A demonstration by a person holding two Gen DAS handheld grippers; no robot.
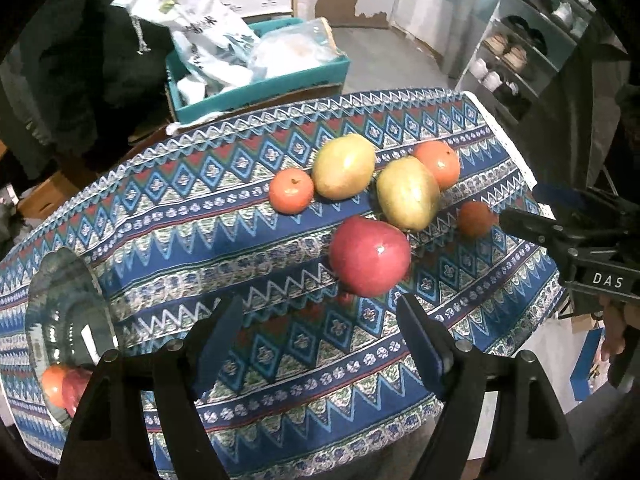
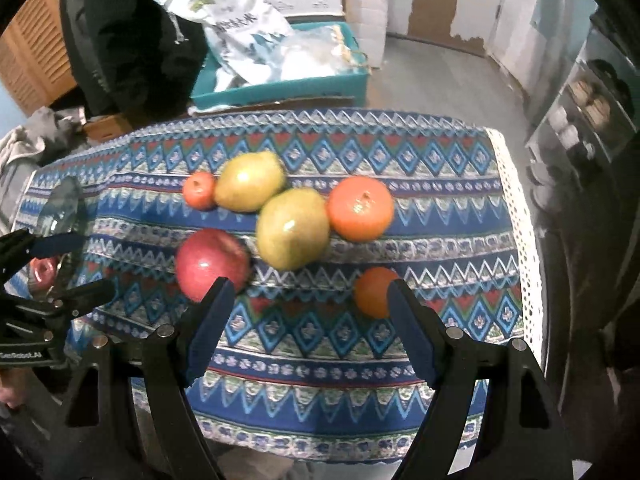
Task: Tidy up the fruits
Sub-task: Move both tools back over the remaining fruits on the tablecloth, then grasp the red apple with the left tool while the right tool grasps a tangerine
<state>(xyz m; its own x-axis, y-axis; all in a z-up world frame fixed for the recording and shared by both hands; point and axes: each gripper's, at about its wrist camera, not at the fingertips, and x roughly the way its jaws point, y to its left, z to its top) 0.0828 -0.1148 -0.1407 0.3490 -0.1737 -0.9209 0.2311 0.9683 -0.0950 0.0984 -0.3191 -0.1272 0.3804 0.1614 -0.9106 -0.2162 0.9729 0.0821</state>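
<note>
On the patterned tablecloth [image 1: 180, 240] lie a red apple [image 1: 370, 256], two yellow-green pears [image 1: 344, 166] [image 1: 408, 194], a large orange [image 1: 438, 164], a small orange [image 1: 291, 191] and a small dark orange fruit [image 1: 474, 219]. My left gripper [image 1: 316, 308] hovers open just short of the apple, with nothing between its fingers. My right gripper [image 2: 310, 292] is open too, with the apple [image 2: 210, 264] beside its left finger and the small orange fruit [image 2: 374, 292] beside its right finger. A glass bowl [image 1: 68, 320] at the left holds an orange and a red fruit [image 1: 60, 388].
A teal box [image 1: 256, 80] filled with bags stands behind the table. A shoe rack [image 1: 508, 56] is at the far right. The cloth's lace edge [image 2: 520, 220] marks the table's right end. A hand [image 1: 616, 332] holds the right gripper [image 1: 536, 210].
</note>
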